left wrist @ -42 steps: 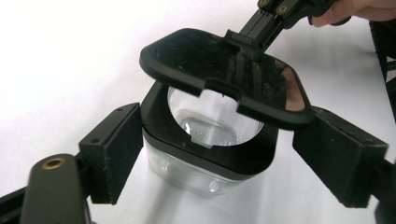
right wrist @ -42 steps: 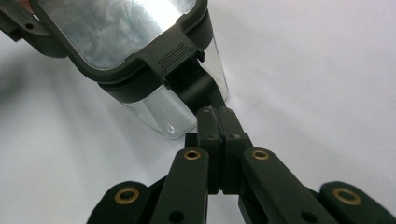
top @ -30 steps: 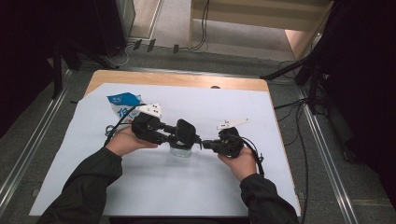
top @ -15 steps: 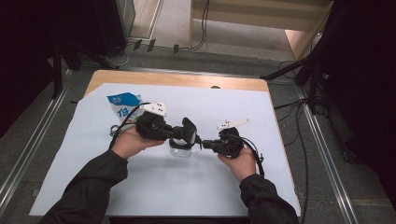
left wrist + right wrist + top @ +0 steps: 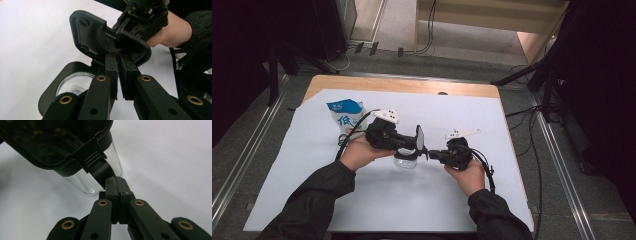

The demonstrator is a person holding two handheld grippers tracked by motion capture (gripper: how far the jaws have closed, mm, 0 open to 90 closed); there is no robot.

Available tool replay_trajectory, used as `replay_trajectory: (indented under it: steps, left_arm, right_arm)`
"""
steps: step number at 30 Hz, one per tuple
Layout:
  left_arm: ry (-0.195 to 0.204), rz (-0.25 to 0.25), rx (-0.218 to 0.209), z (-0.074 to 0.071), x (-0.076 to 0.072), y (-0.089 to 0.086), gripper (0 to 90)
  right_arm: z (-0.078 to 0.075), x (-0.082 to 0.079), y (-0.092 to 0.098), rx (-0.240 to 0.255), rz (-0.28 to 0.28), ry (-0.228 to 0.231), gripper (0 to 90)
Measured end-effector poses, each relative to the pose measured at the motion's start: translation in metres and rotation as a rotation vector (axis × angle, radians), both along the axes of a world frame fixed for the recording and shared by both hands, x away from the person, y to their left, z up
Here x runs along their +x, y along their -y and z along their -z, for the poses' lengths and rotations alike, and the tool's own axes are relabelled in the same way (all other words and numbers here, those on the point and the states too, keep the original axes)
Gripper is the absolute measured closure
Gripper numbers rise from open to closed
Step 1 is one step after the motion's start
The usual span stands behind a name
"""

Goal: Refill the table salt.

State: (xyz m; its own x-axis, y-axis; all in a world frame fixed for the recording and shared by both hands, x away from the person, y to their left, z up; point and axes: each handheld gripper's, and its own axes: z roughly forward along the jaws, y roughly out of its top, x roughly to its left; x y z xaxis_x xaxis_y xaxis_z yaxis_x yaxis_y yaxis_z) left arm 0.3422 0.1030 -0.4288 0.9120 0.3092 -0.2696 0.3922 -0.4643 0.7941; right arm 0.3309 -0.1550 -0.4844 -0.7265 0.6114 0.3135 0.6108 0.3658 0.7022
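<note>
High view: a clear glass jar (image 5: 405, 160) stands near the middle of the desk (image 5: 412, 200), which is covered by a smooth white sheet with a strip of bare wood along its far edge. Its flat black plastic lid (image 5: 419, 139) stands tipped up on edge above the jar. The left tool (image 5: 411, 142) reaches in from 9 o'clock, the right tool (image 5: 428, 153) from 3 o'clock. At 10 o'clock from the jar lies a glossy blue-and-white pouch (image 5: 345, 115).

Left gripper view: the left tool (image 5: 119, 75) is clenched on the lower rim of the lid (image 5: 95, 40), a rounded-corner plate showing its ribbed, moulded underside with round bosses. At 7 o'clock from the pads is the jar (image 5: 72, 85), its round glass mouth open inside a black collar. The right tool comes in at 1 o'clock, held by a hand (image 5: 172, 32).

Right gripper view: the right tool (image 5: 116, 185) is clenched on a smooth black tab (image 5: 101, 171) beneath the lid's ridged latch. The jar (image 5: 85, 182), with its transparent rounded wall, lies at 11 o'clock from the pads.
</note>
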Motion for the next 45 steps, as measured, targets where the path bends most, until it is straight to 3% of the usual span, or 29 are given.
replay_trajectory:
  steps: [14,23,35,45]
  left_arm:
    - [-0.005,0.021,-0.005,0.002,0.003,0.017,86.9]
    - [-0.007,0.008,-0.004,0.005,0.005,0.026,86.7]
    - [-0.014,-0.003,-0.007,0.007,0.006,0.026,86.3]
    - [-0.010,-0.033,-0.003,0.003,0.008,0.019,79.7]
  right_arm:
    - [0.002,-0.002,-0.001,0.013,0.037,0.000,90.0]
    - [0.002,-0.005,-0.003,0.004,0.054,0.014,90.0]
    - [0.002,-0.005,-0.005,0.001,0.061,0.029,90.0]
    - [0.000,-0.004,-0.004,0.007,0.041,0.039,88.5]
